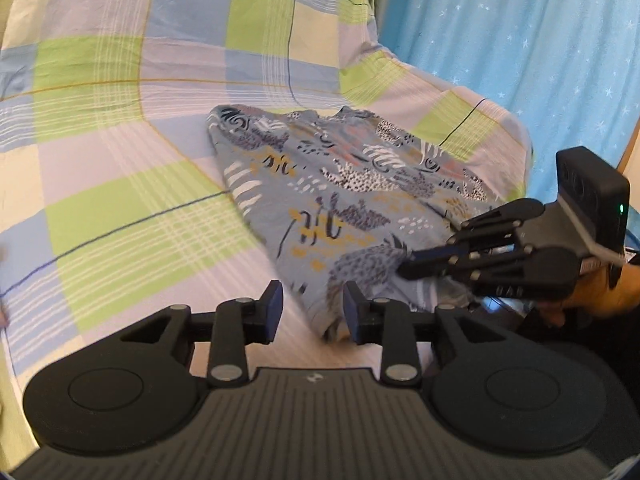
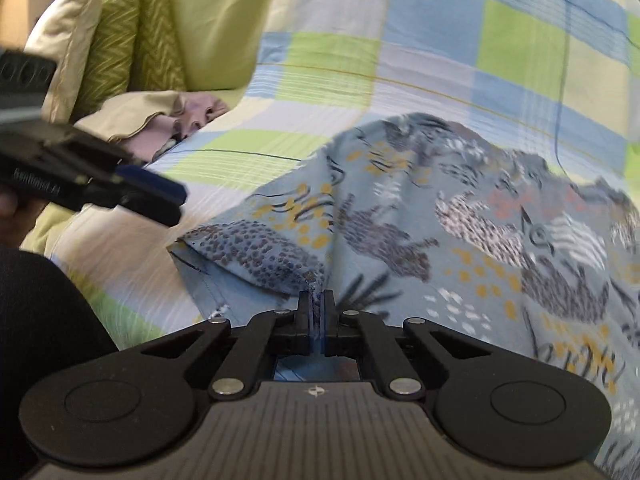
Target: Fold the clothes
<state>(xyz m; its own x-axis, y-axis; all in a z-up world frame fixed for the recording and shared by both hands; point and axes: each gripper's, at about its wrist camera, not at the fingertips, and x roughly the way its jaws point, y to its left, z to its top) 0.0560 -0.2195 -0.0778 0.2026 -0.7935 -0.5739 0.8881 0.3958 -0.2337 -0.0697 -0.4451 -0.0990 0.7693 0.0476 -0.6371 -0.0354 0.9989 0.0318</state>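
A blue-grey patterned garment [image 1: 332, 196] lies on the checked bedspread [image 1: 120, 184]. In the left wrist view my left gripper [image 1: 313, 312] is open just above the bed, with the garment's near corner between its fingers but not touching them. The right gripper [image 1: 408, 268] comes in from the right, its tips pressed into the cloth. In the right wrist view my right gripper [image 2: 317, 306] is shut on a pinched fold of the garment [image 2: 460, 220]. The left gripper [image 2: 176, 204] hovers to the left of the fabric's edge.
Green and cream pillows [image 2: 132, 40] are piled at the head of the bed, with a rumpled cream and pink sheet [image 2: 168, 116] below them. A blue star-print curtain [image 1: 520, 32] hangs behind the bed's far edge. A hand [image 1: 608, 292] holds the right gripper.
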